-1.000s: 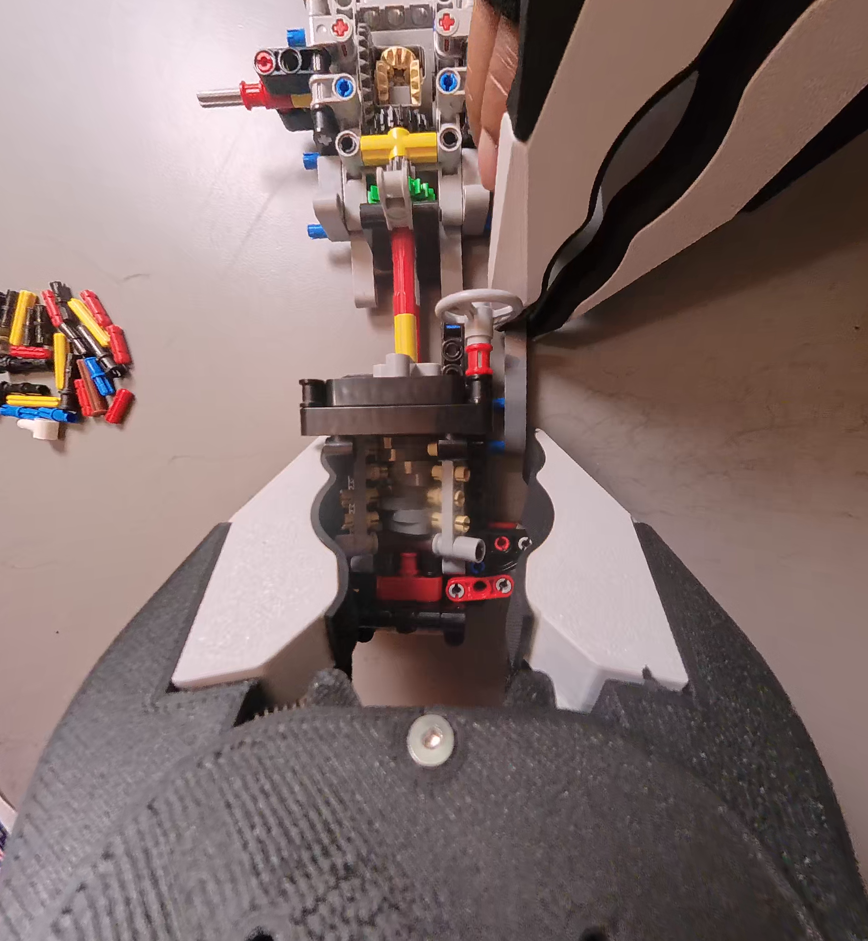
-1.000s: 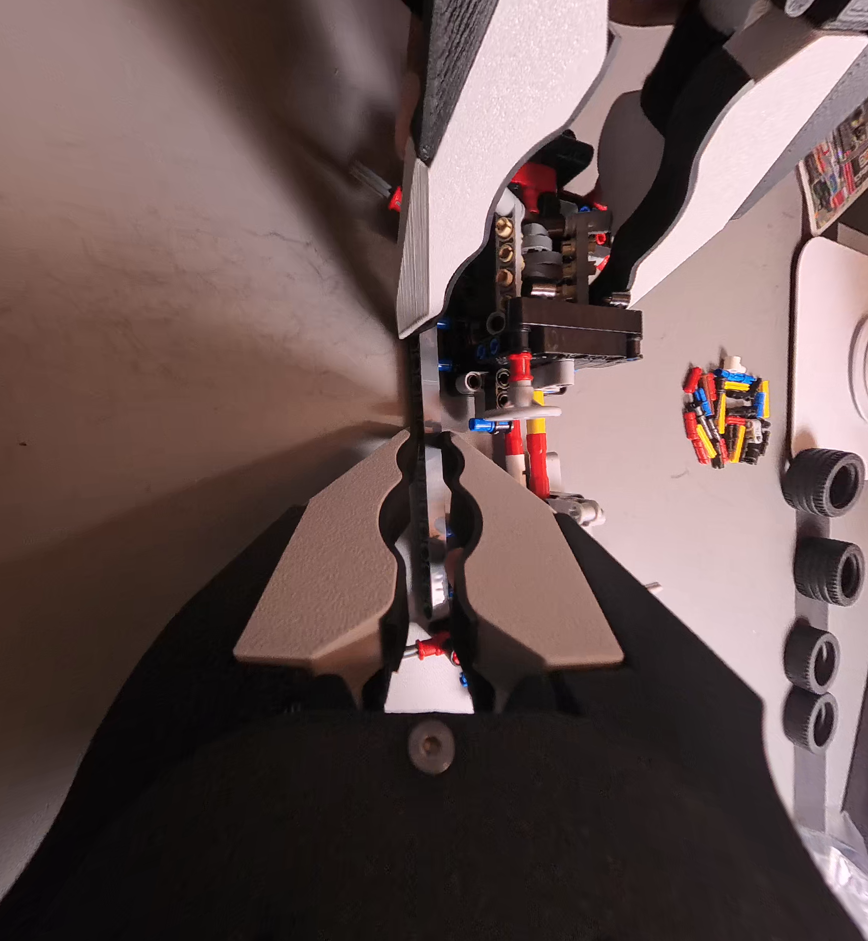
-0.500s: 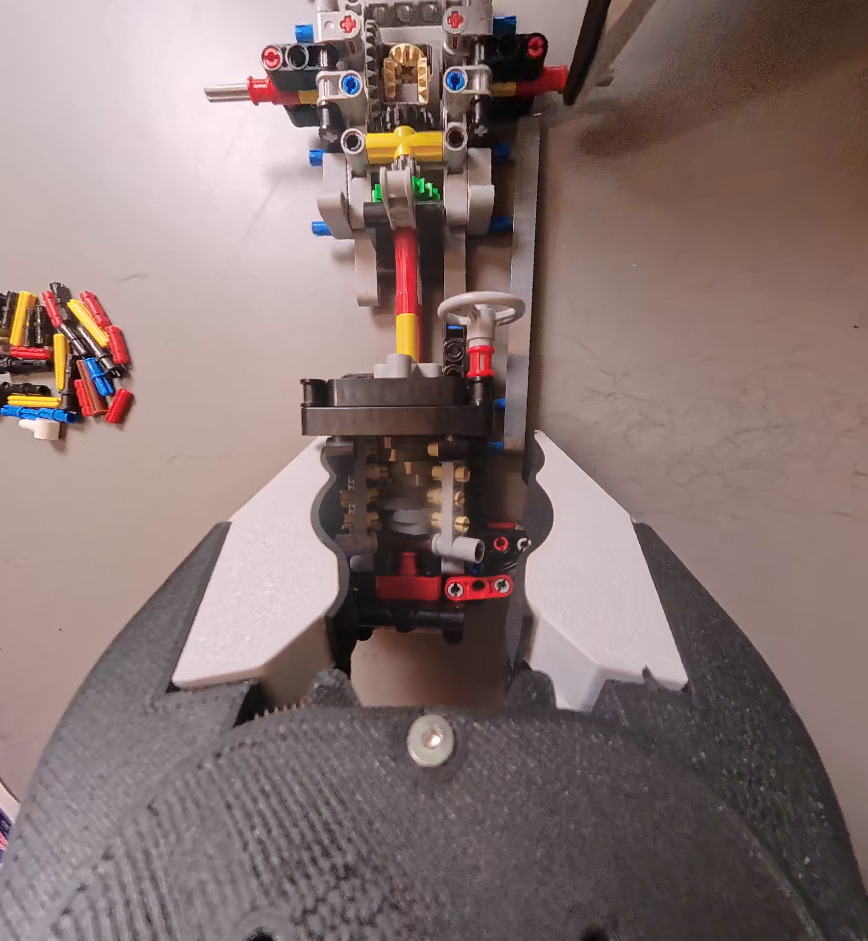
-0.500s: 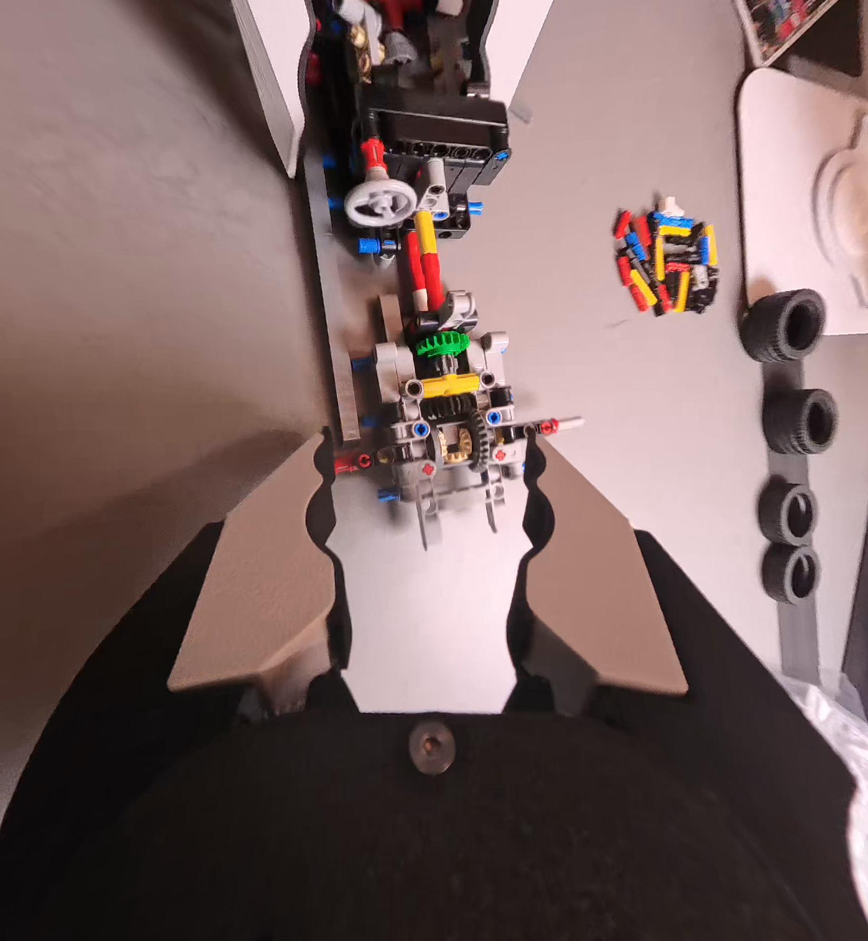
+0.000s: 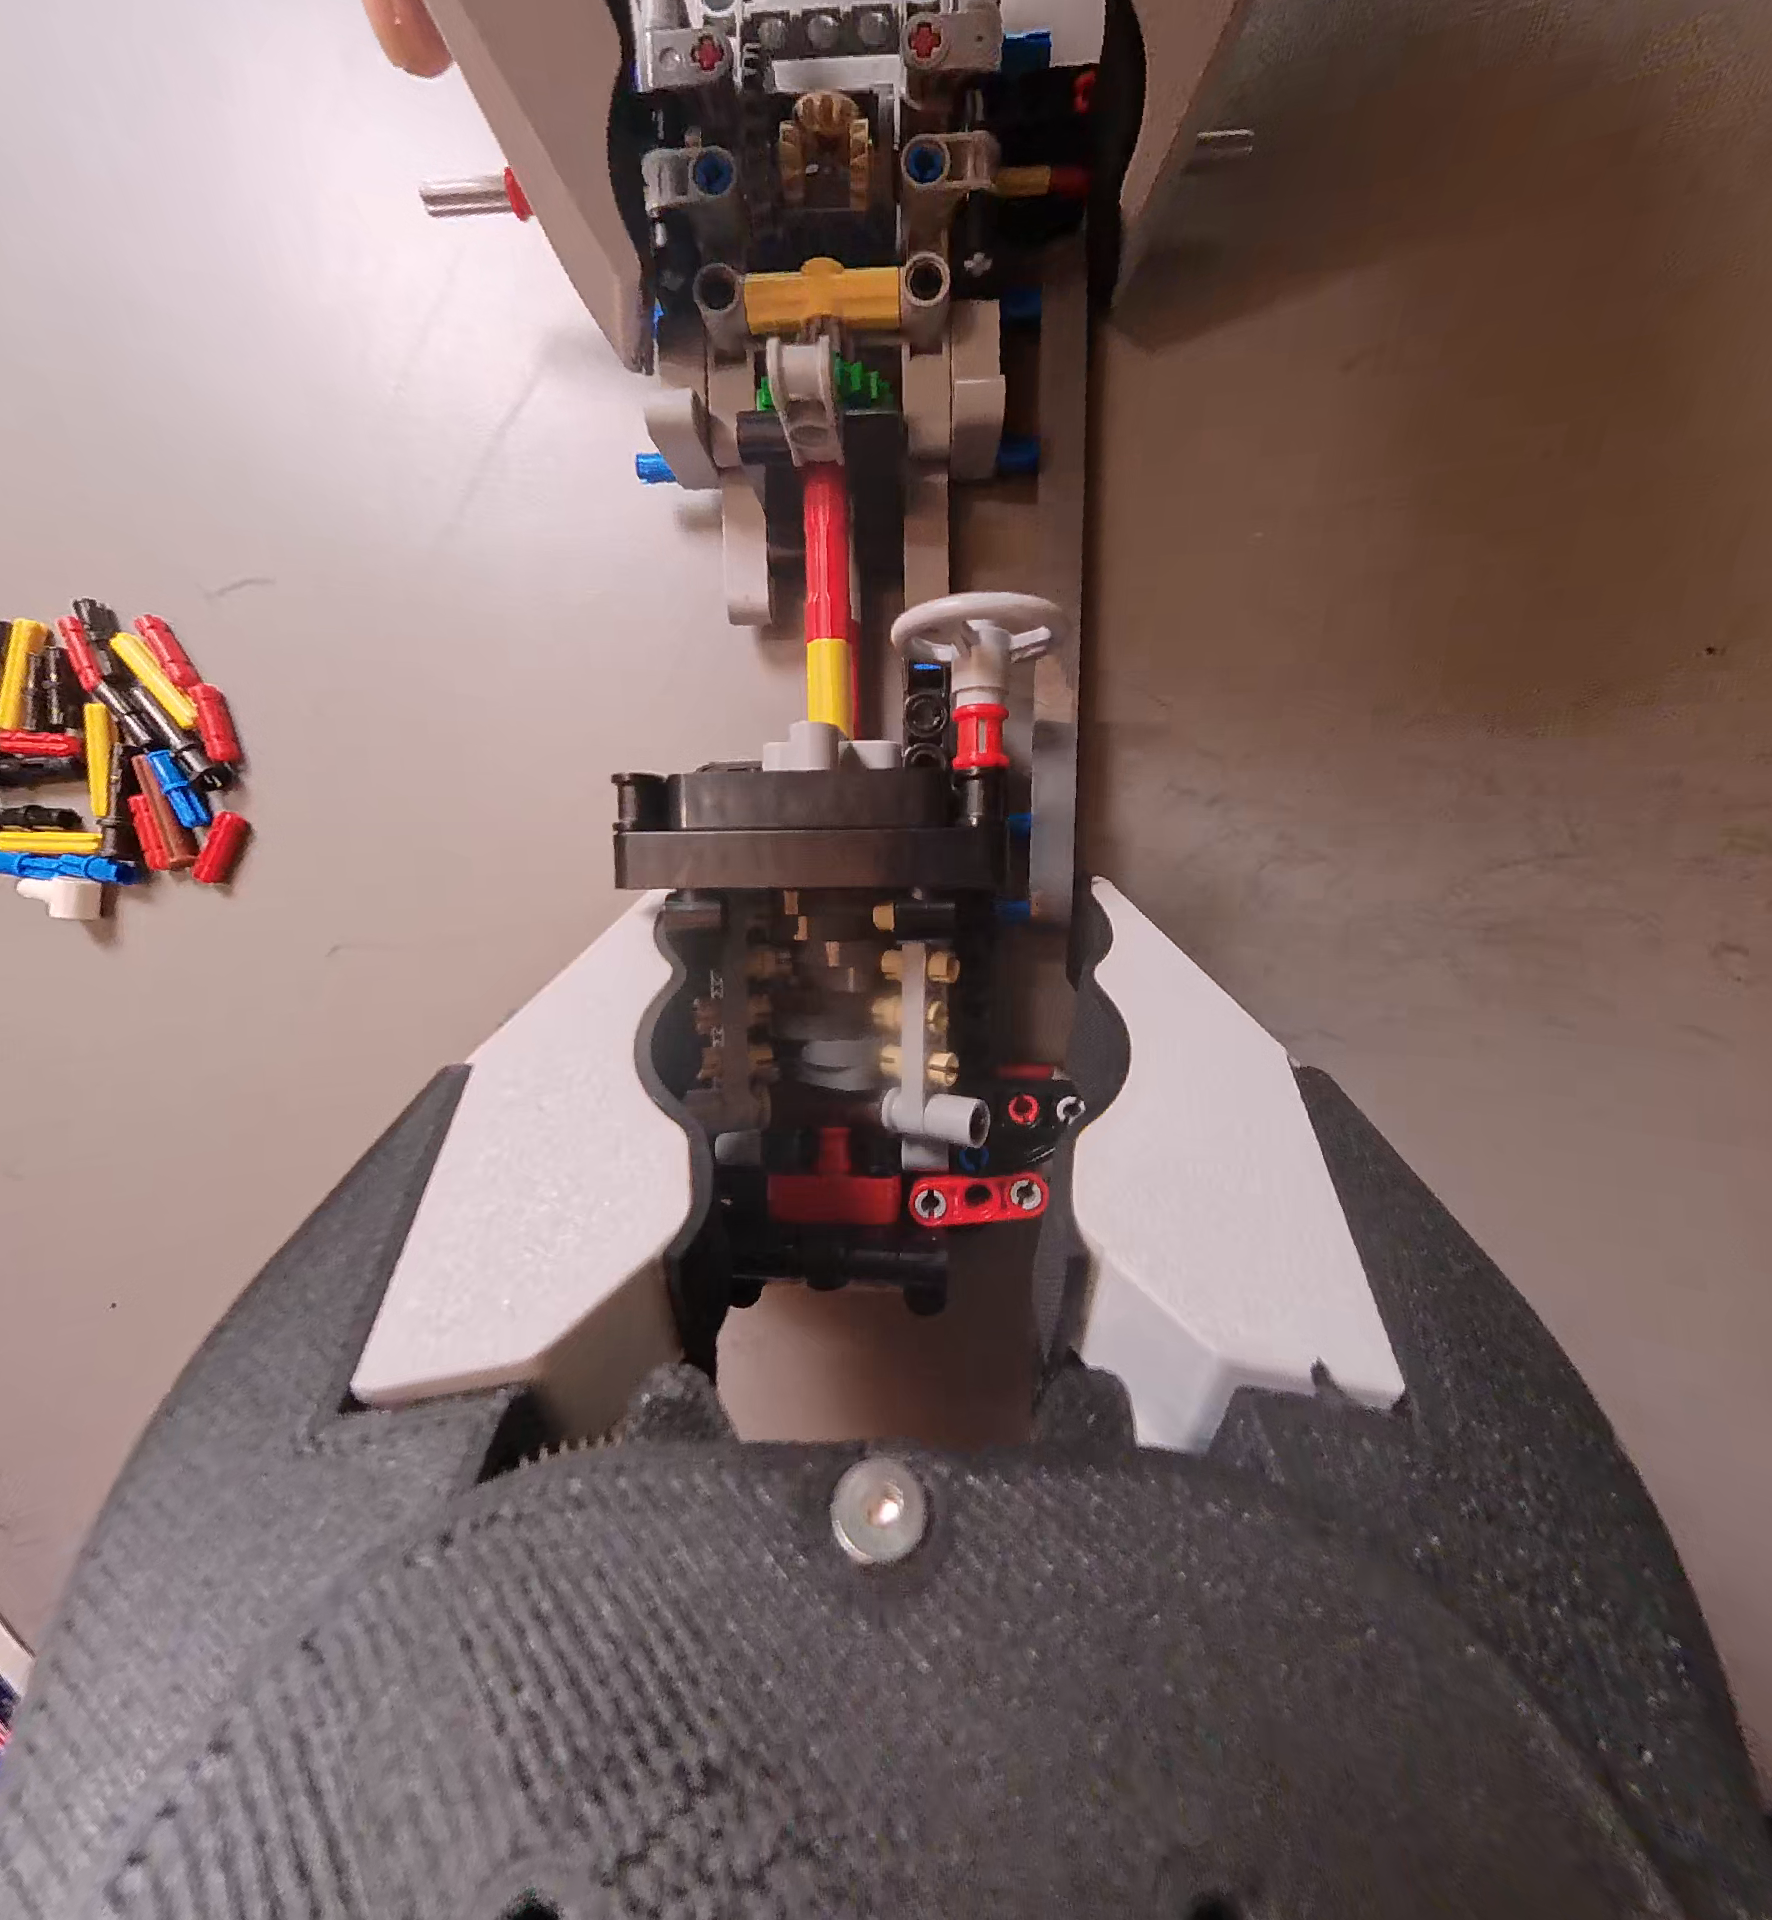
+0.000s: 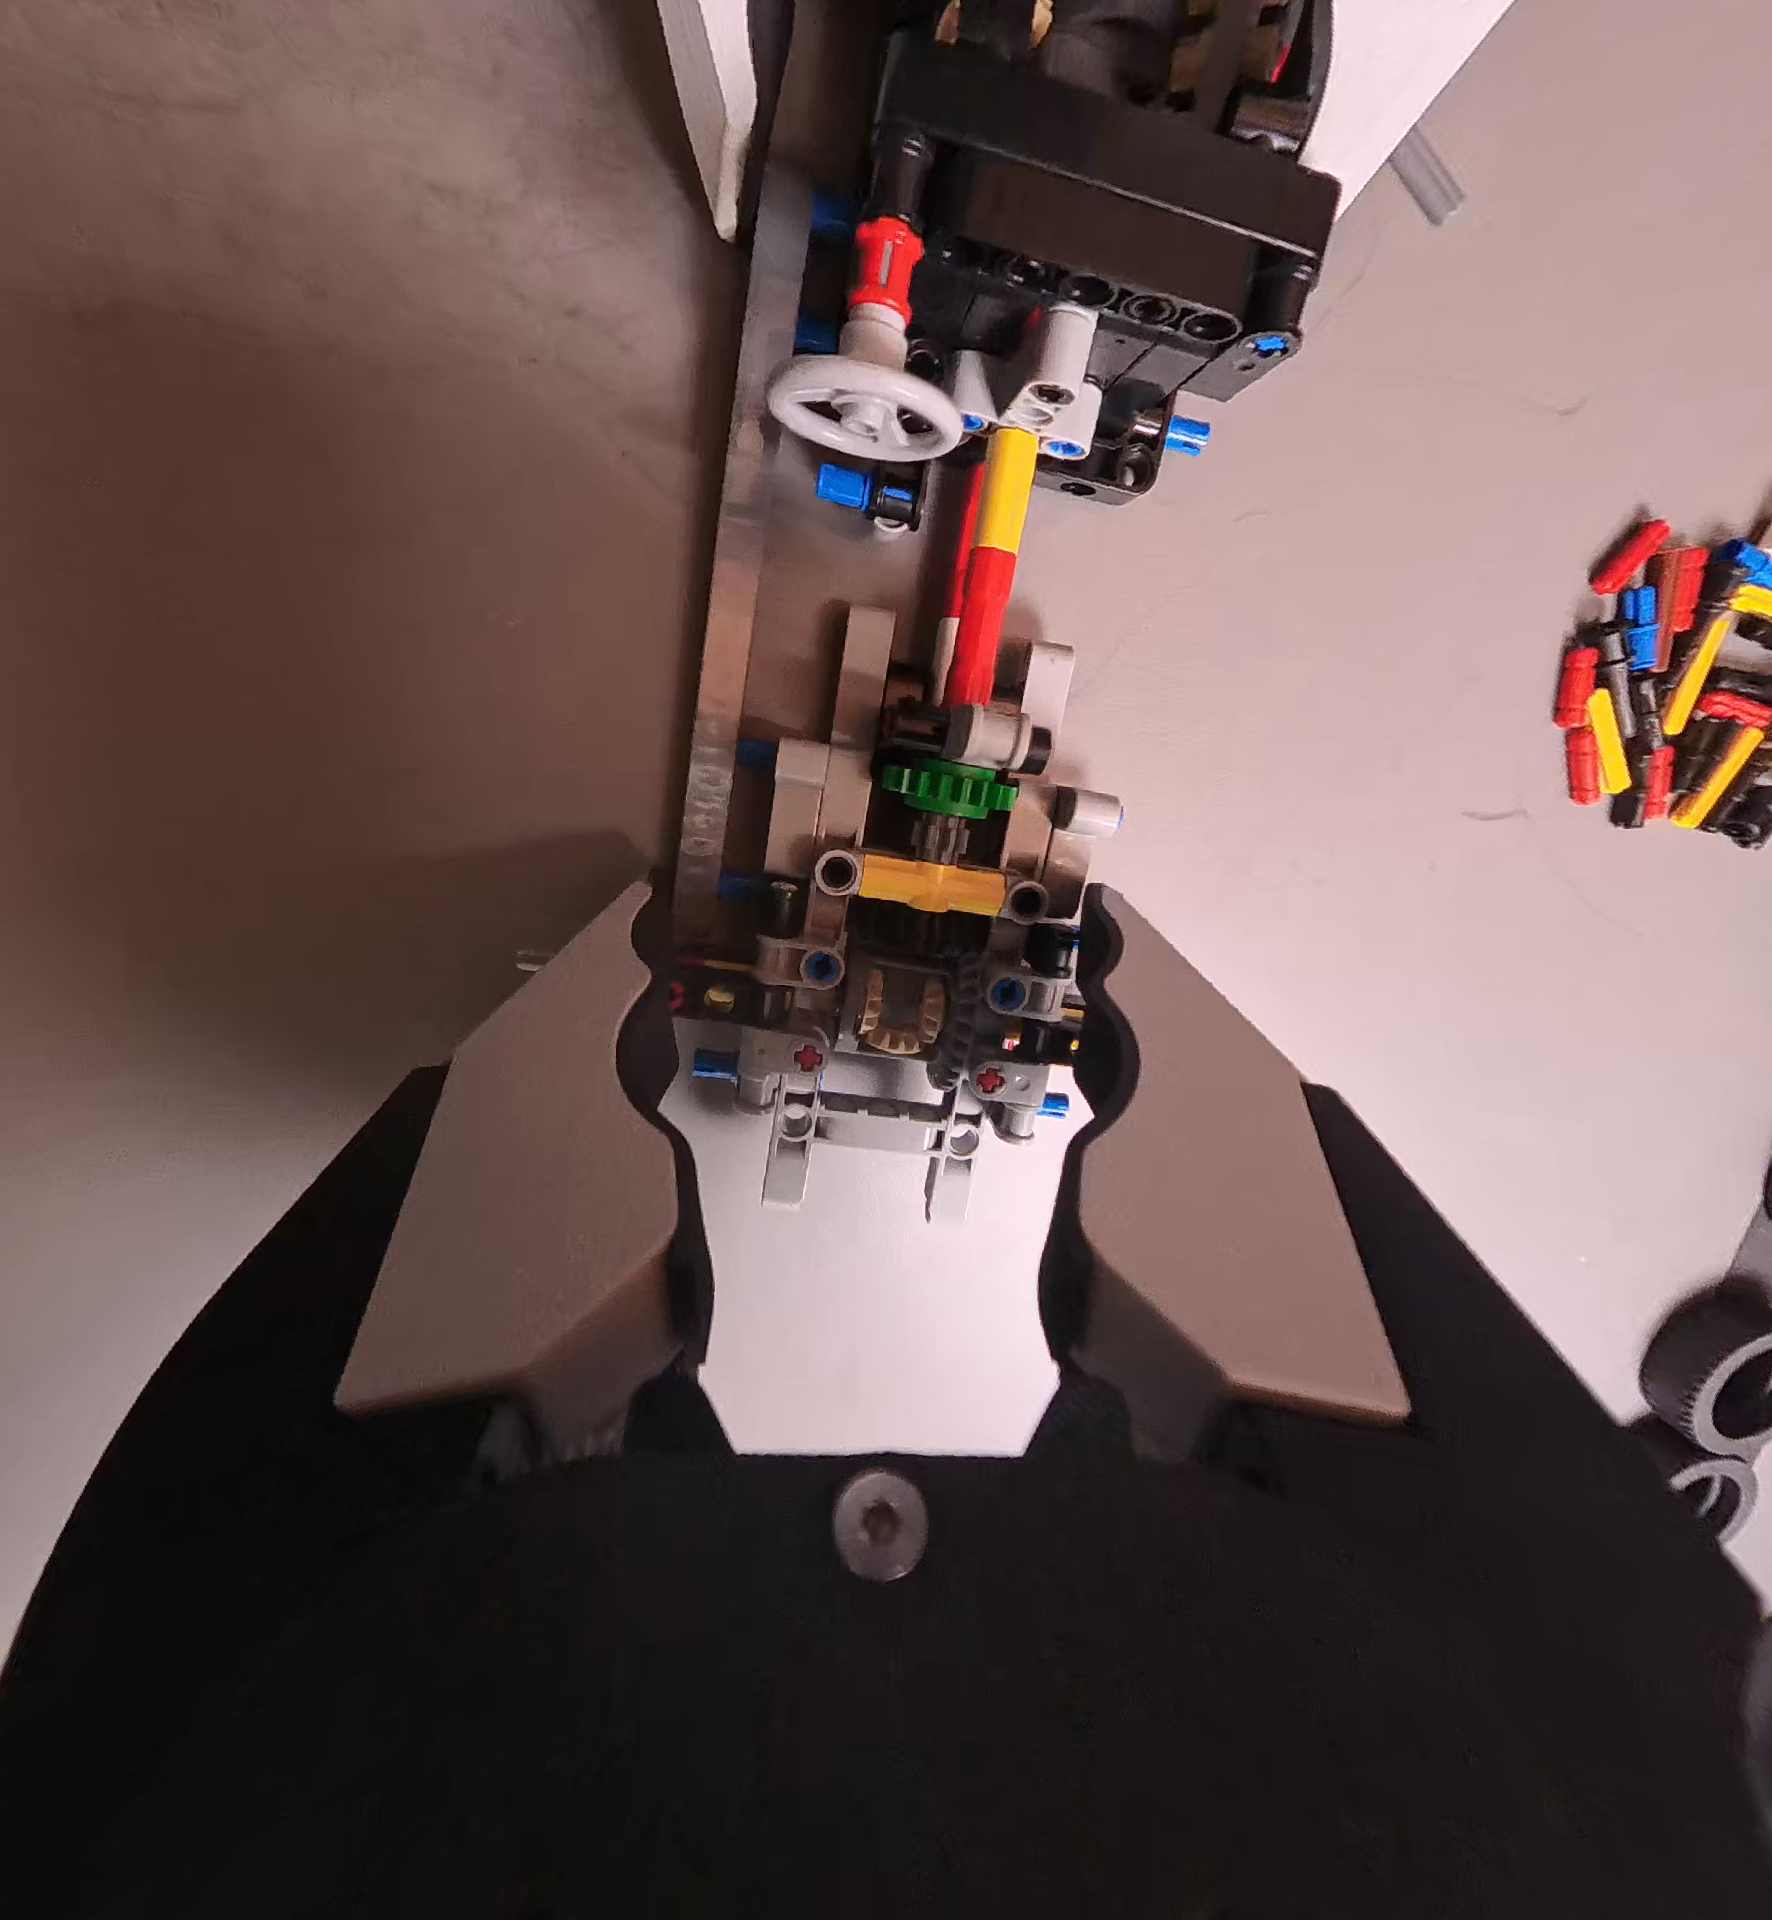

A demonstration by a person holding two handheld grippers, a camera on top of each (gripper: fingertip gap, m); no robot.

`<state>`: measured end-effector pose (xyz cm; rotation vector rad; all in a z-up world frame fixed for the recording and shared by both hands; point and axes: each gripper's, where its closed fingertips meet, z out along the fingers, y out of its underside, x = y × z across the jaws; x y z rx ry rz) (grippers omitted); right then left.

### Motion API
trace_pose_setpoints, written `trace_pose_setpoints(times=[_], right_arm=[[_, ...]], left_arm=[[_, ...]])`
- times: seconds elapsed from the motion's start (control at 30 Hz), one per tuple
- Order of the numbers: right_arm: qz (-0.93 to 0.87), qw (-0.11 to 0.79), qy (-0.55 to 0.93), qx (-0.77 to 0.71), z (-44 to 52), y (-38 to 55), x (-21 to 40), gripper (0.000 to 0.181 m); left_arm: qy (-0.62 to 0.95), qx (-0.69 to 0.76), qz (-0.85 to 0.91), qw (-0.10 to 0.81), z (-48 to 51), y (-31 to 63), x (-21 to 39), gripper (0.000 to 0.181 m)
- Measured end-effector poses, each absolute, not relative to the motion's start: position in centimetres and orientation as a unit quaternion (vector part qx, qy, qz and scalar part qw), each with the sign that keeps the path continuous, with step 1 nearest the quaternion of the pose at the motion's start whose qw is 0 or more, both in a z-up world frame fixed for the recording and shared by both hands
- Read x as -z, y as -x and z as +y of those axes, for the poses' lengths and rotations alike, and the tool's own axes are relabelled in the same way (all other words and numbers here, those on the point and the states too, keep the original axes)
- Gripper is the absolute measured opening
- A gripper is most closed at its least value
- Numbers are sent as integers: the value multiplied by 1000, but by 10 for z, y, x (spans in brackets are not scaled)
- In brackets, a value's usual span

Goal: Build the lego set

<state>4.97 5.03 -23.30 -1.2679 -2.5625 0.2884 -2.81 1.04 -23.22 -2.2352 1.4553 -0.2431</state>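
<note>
Far left on the table (image 5: 290, 416): a heap of loose pins (image 5: 82, 748), well apart from everything else. At centre, the lego chassis (image 5: 830, 644), long axis running straight between the two tools, a long grey beam (image 5: 1064, 468) along its right flank. Near end gripped by the left gripper (image 5: 877, 1039), fingers closed against the black engine block. Far end bracketed by the right gripper (image 6: 871, 997), parted wide around the differential, contact uncertain. Right gripper nearer the rear axle; likely next, a squeeze there to steady the frame.
</note>
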Motion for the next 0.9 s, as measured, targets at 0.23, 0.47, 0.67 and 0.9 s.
trace_pose_setpoints(times=[0.23, 0.47, 0.67, 0.9], right_arm=[[-871, 134, 458, -119, 50, -51, 234, 74], [-865, 150, 461, -131, 50, -51, 233, 73], [-859, 147, 473, -127, 51, -51, 233, 72], [-858, 155, 473, -122, 51, -51, 232, 71]], left_arm=[[814, 87, 524, 234, 11, 26, 232, 71], [812, 88, 525, 239, 11, 25, 232, 71], [809, 78, 529, 243, 11, 25, 231, 71], [806, 80, 530, 250, 11, 24, 231, 70]])
